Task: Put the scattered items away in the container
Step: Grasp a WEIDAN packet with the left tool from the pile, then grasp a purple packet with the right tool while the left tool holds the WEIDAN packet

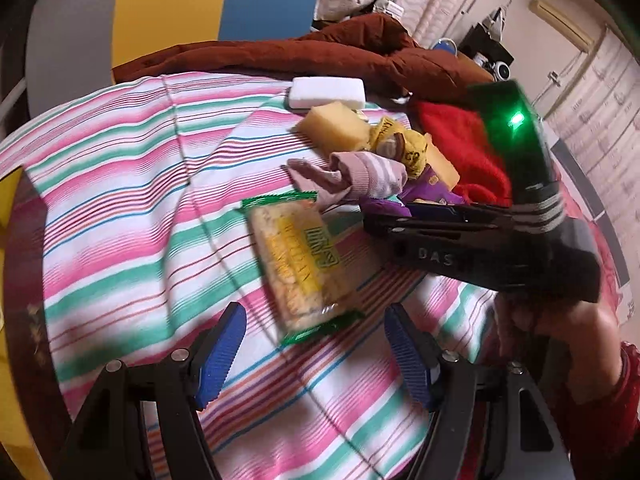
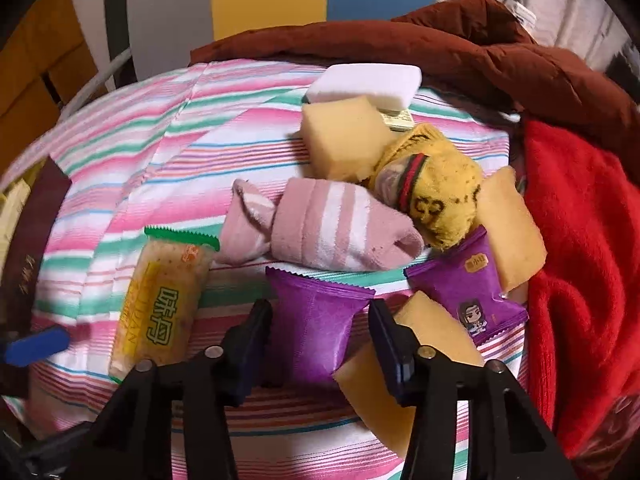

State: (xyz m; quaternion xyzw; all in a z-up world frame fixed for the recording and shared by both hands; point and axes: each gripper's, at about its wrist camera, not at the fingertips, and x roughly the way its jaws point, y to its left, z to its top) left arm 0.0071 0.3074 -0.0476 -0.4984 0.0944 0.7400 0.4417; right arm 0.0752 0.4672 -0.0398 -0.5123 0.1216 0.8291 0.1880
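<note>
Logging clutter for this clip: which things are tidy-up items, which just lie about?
Task items: green-edged snack pack, purple packet between the right gripper fingers, pink striped sock, yellow sponge.
Lying about: brown quilt, red blanket, striped sheet.

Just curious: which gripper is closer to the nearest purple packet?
Right. The right gripper has its fingers on either side of the purple packet; the left gripper is open beside the green-edged snack.

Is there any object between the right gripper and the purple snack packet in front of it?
No. The right gripper is open, its jaws on either side of the near purple foil snack packet. A yellow sponge block lies just outside the right finger and may get nudged.
</note>
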